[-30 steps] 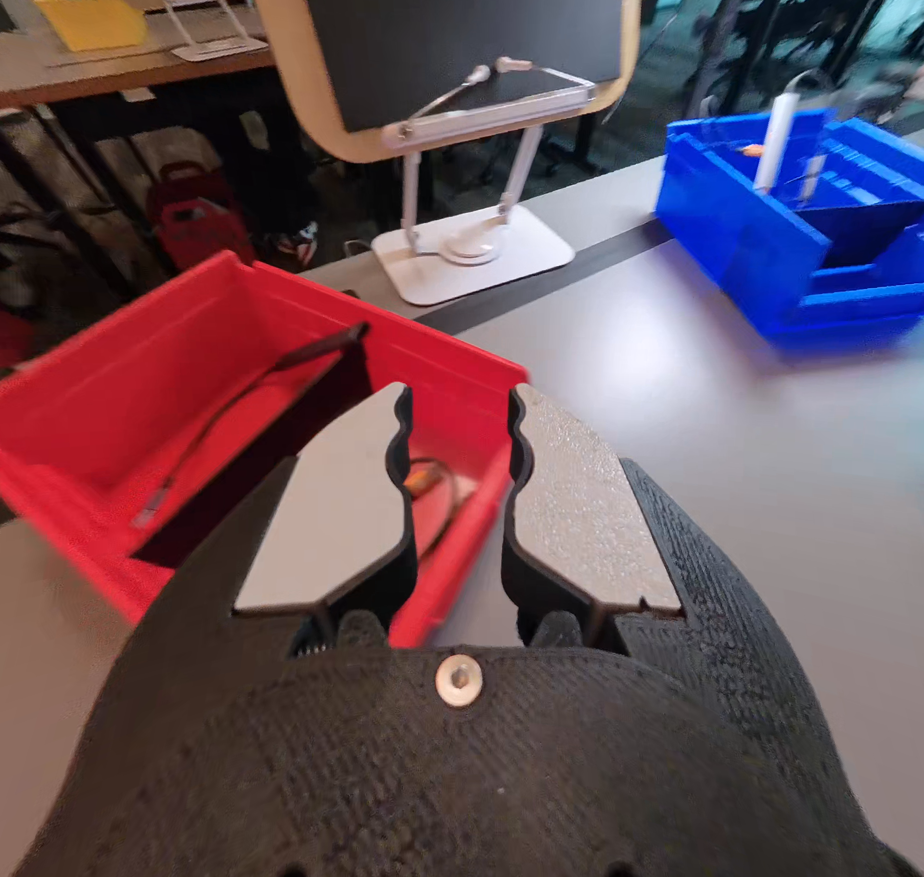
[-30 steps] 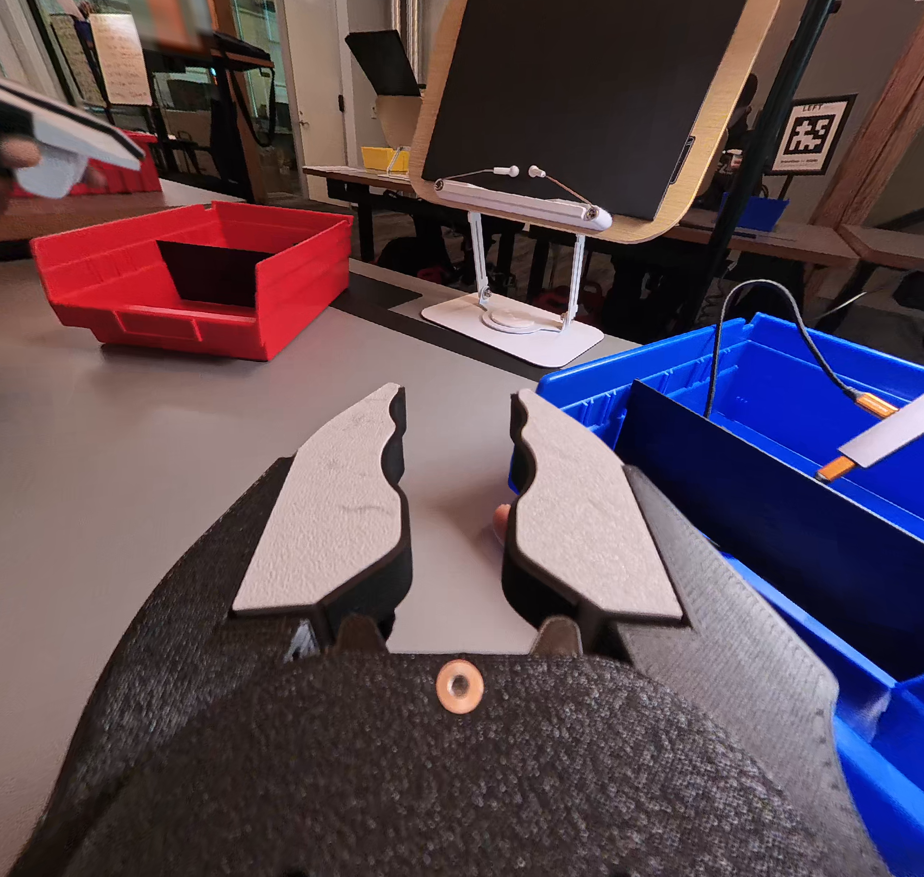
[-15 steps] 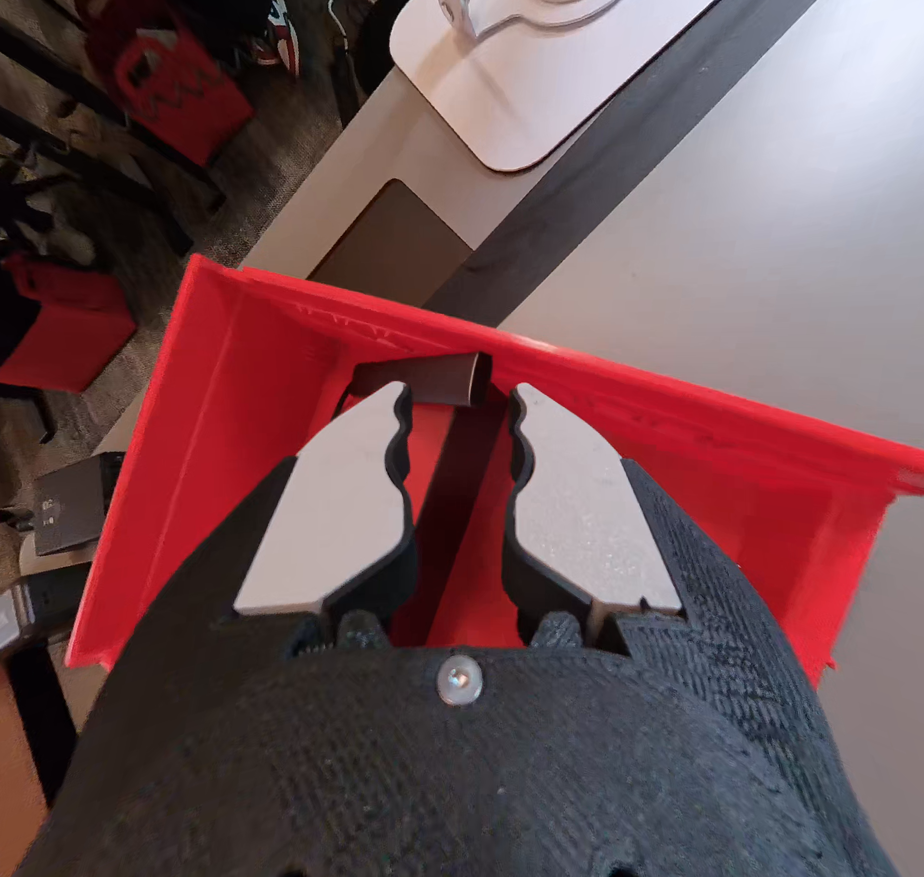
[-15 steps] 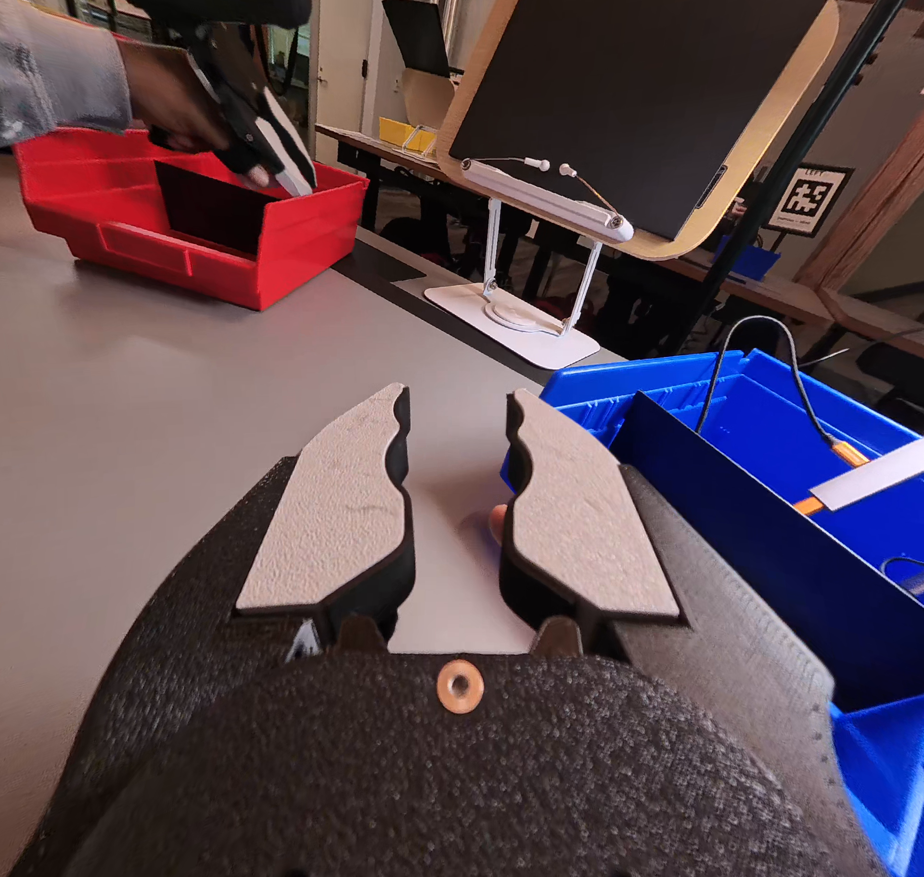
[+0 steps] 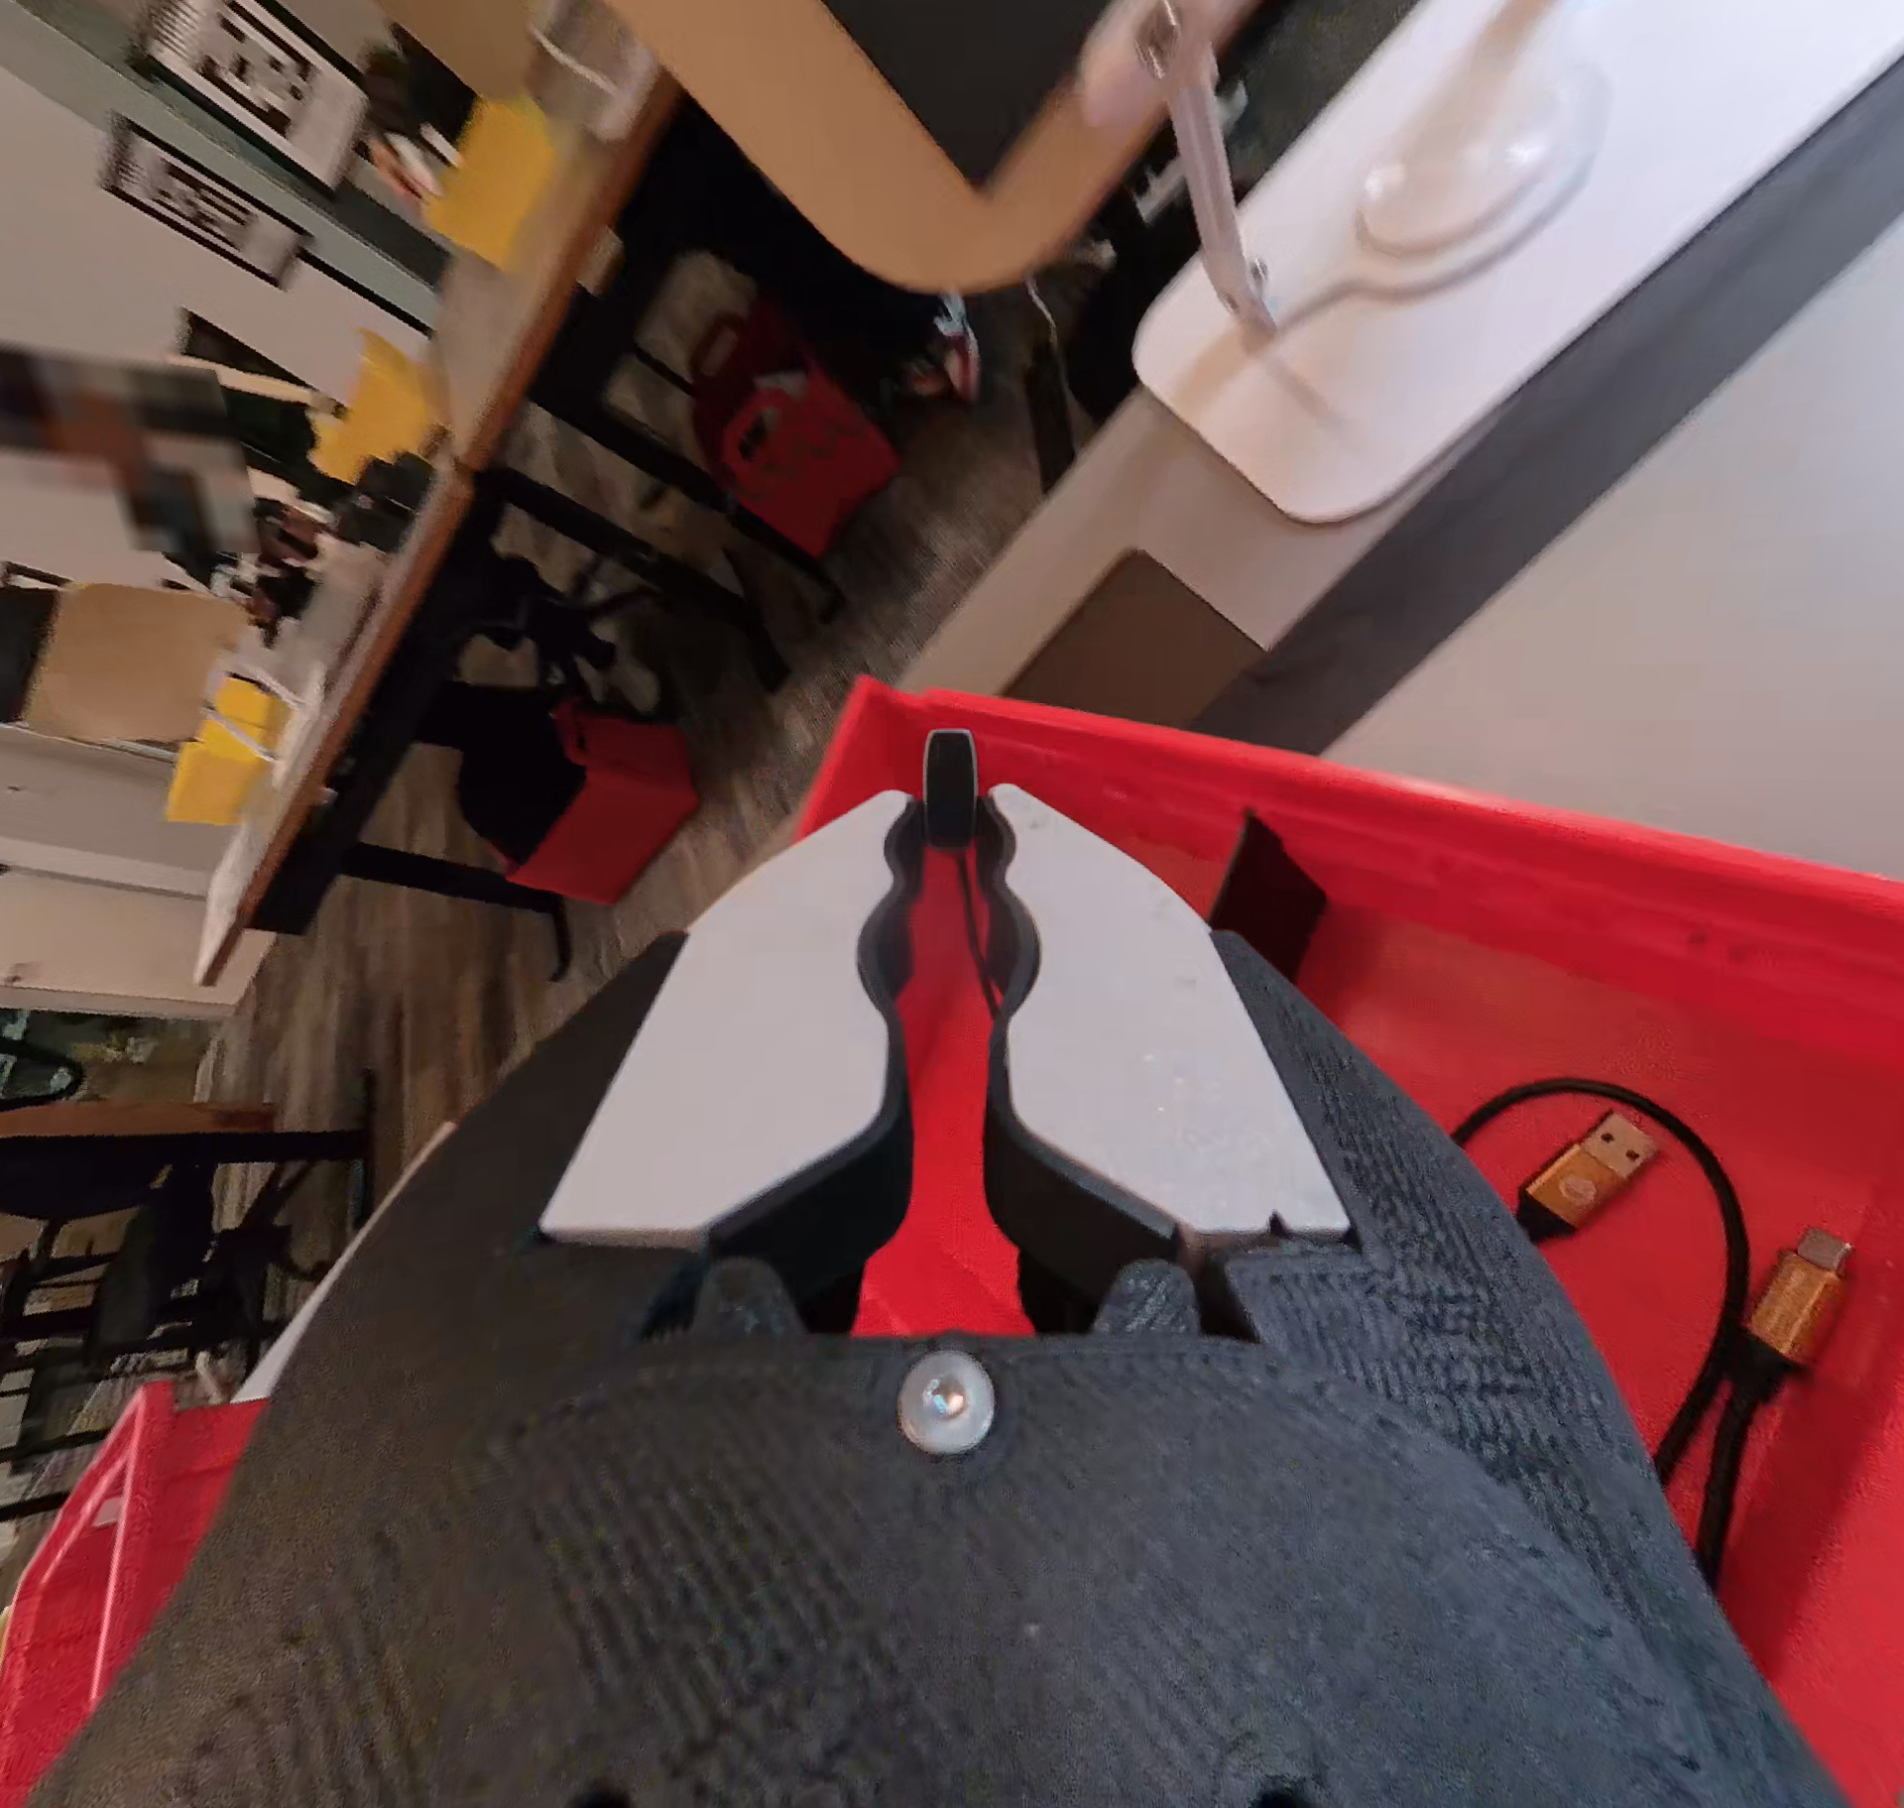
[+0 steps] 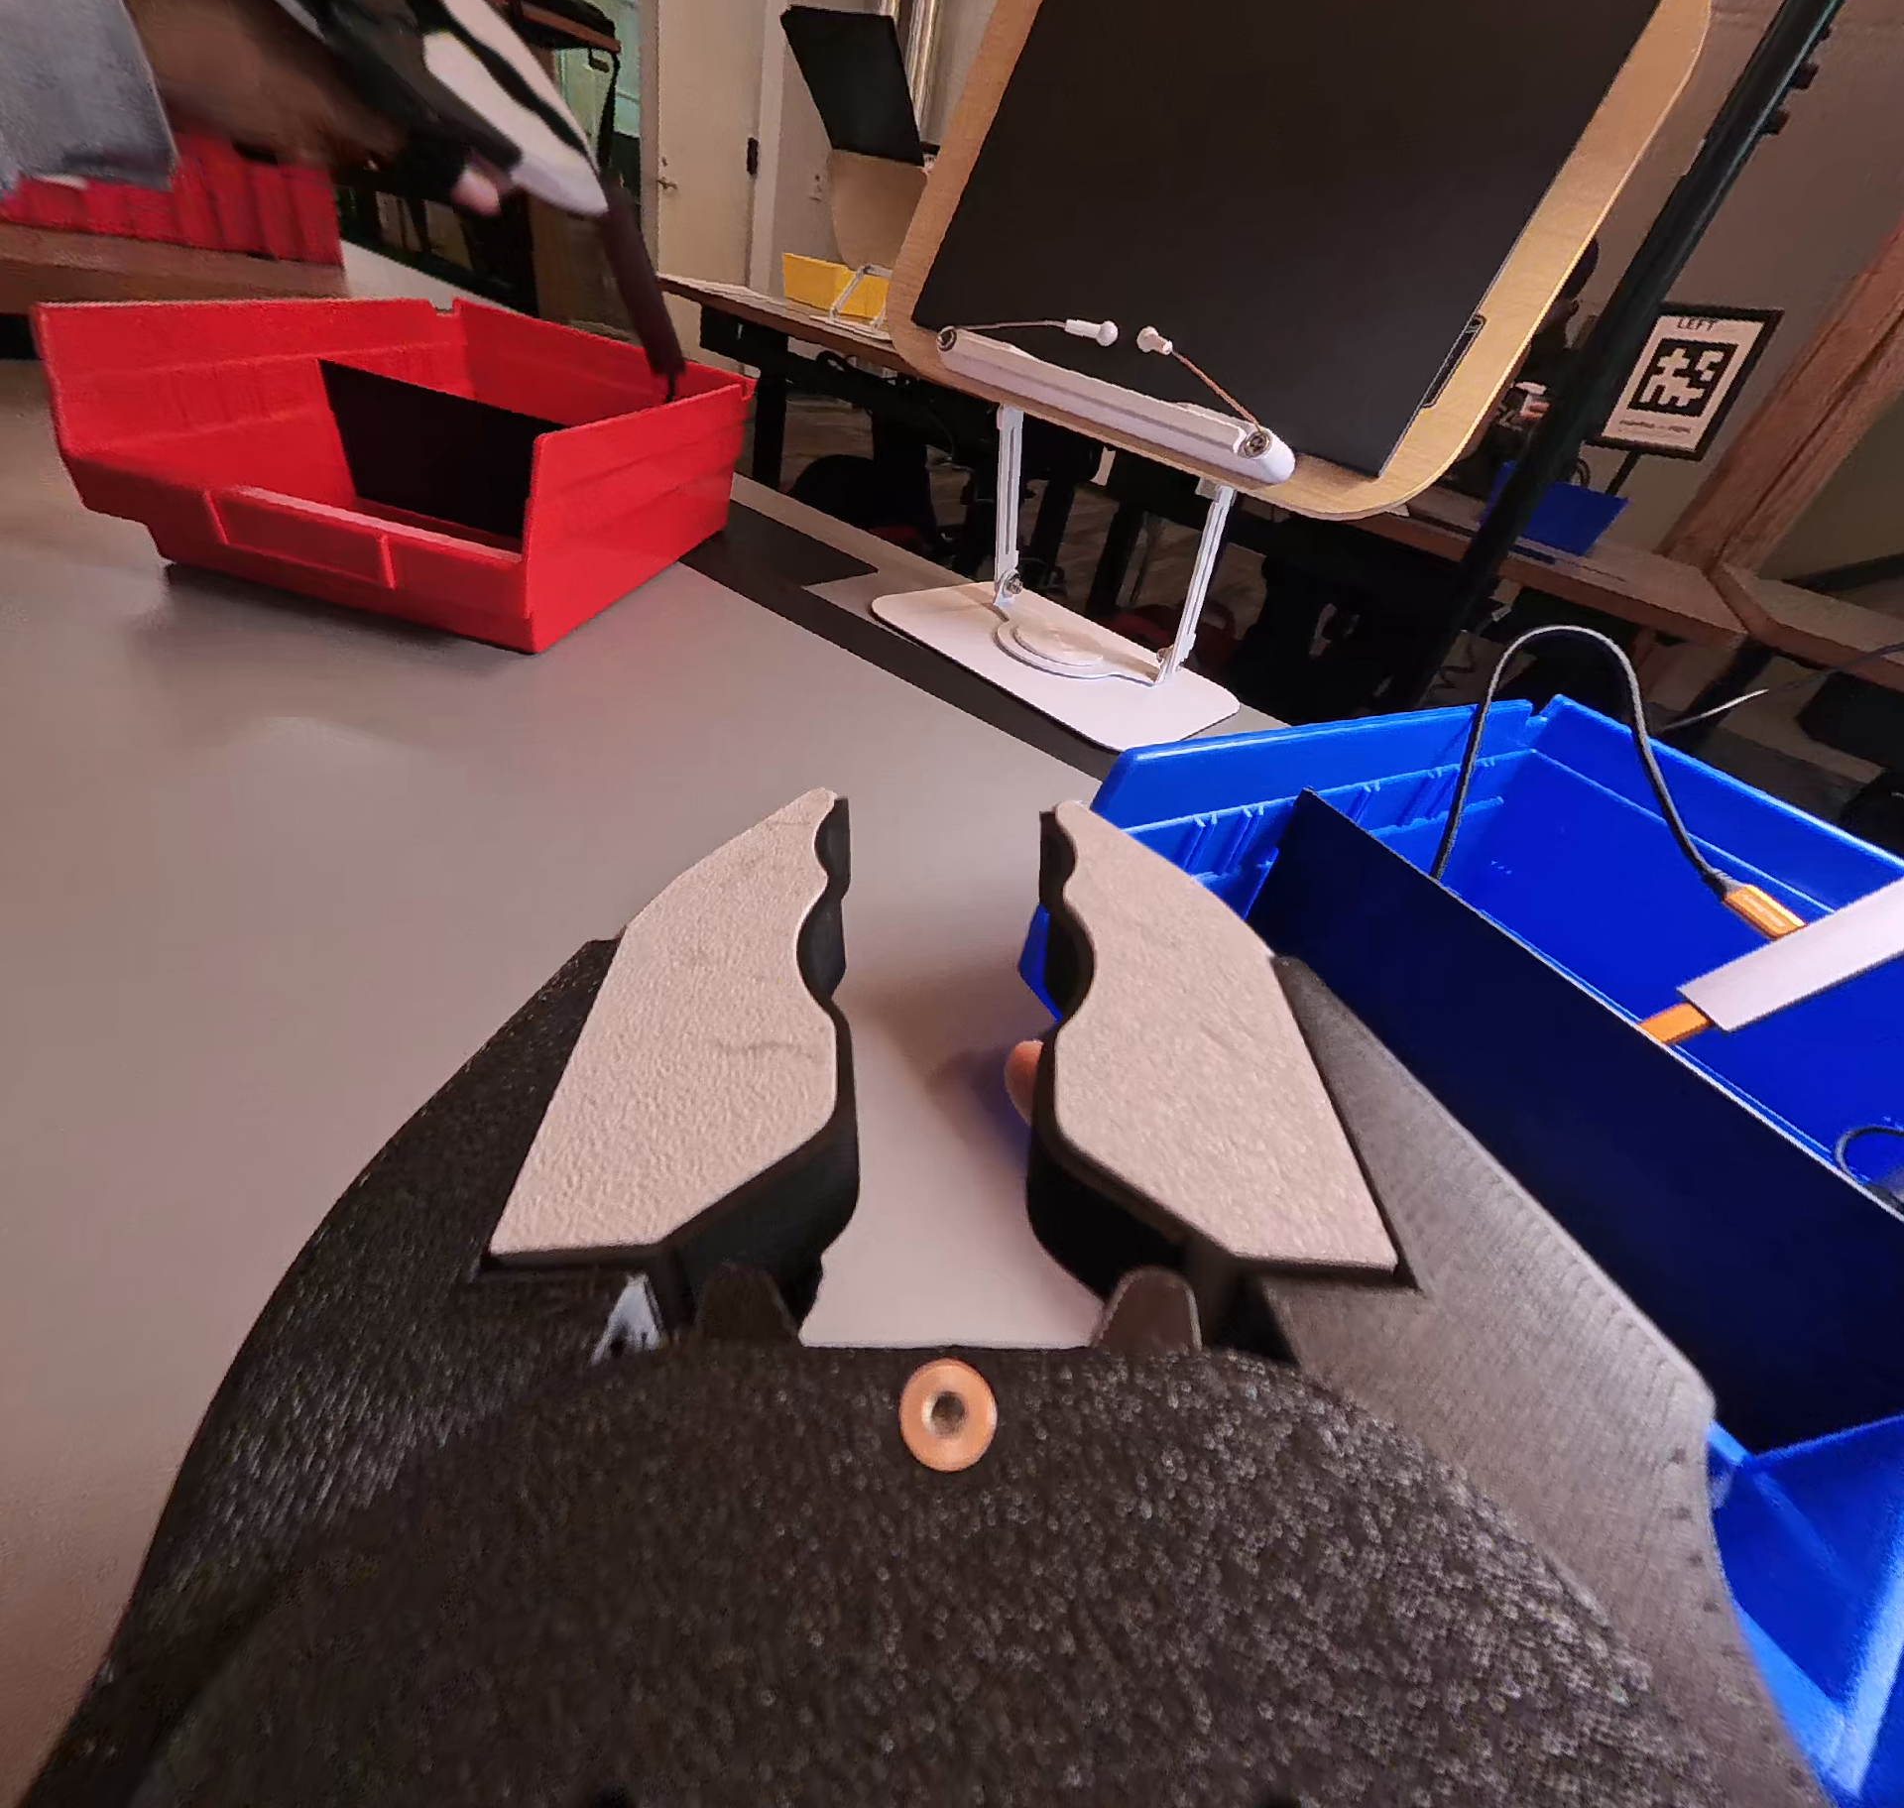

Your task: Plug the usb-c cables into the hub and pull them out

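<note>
My left gripper [image 5: 948, 805] is shut on the top end of a slim dark hub [image 5: 948, 769], held over the red bin [image 5: 1442, 831]. A thin black cord runs down from the hub between my fingers. In the right wrist view the left gripper [image 6: 515, 131] holds the hub [image 6: 641, 285] hanging above the red bin [image 6: 464, 563]. A black cable with two orange plugs [image 5: 1587, 1166] lies in the red bin. My right gripper [image 6: 943, 857] is open and empty, low over the table beside the blue bin [image 6: 1185, 780]. That bin holds a black cable [image 6: 1484, 708] with an orange plug [image 6: 1762, 908] at a silver bar [image 6: 1793, 965].
A dark board [image 6: 1288, 161] on a white stand [image 6: 1061, 666] stands at the table's far edge between the bins. Black dividers stand in the red bin [image 5: 1267, 893] and the blue bin [image 6: 1442, 955]. Grey table [image 6: 309, 831] lies between them. Desks and bags lie beyond.
My left gripper reached into the red bin, shut on the dark hub and raised it above the bin. My right gripper stayed open and barely moved.
</note>
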Available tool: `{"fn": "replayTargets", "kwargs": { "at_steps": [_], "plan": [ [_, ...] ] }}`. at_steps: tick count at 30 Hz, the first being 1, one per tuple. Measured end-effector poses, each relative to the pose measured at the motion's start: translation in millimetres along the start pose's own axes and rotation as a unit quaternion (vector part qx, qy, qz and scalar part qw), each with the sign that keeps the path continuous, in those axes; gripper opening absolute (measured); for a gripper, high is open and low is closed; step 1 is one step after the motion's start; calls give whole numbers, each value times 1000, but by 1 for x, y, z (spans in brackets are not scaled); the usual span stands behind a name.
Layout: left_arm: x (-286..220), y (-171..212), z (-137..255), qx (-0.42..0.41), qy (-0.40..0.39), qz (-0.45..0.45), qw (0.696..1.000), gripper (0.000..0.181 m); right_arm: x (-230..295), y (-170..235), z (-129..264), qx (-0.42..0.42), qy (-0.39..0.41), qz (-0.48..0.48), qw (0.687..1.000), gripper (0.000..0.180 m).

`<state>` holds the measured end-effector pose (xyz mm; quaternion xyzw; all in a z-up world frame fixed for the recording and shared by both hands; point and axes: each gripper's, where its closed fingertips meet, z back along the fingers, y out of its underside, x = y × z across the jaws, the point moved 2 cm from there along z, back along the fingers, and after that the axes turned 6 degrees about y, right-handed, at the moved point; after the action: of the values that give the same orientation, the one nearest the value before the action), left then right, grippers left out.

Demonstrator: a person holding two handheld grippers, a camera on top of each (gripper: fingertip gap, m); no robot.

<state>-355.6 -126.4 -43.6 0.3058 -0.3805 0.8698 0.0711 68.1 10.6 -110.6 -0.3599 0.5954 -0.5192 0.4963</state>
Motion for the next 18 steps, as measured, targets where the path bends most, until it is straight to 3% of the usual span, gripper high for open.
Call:
{"fn": "replayTargets", "kwargs": {
  "at_steps": [1, 6, 10, 13, 18],
  "plan": [
    [7, -8, 12, -23, -10, 6, 1000, 10, 1, 1, 0, 1, -2, -1, 1000, 35],
    [34, -55, 86, -143, -49, 16, 988, 10, 7, 1, -1, -1, -13, -5, 1000, 35],
    [24, -101, 163, -299, -24, 42, 953, 10, 23, -7, -5, -10, -41, -26, 999, 35],
    [-8, -125, 214, -420, 49, 86, 902, 10, 47, -32, -9, -30, -104, -95, 990, 34],
    [-86, -138, 260, -569, 198, 155, 783, 10, 100, -104, -5, -96, -258, -184, 944, 33]
  ]
}}
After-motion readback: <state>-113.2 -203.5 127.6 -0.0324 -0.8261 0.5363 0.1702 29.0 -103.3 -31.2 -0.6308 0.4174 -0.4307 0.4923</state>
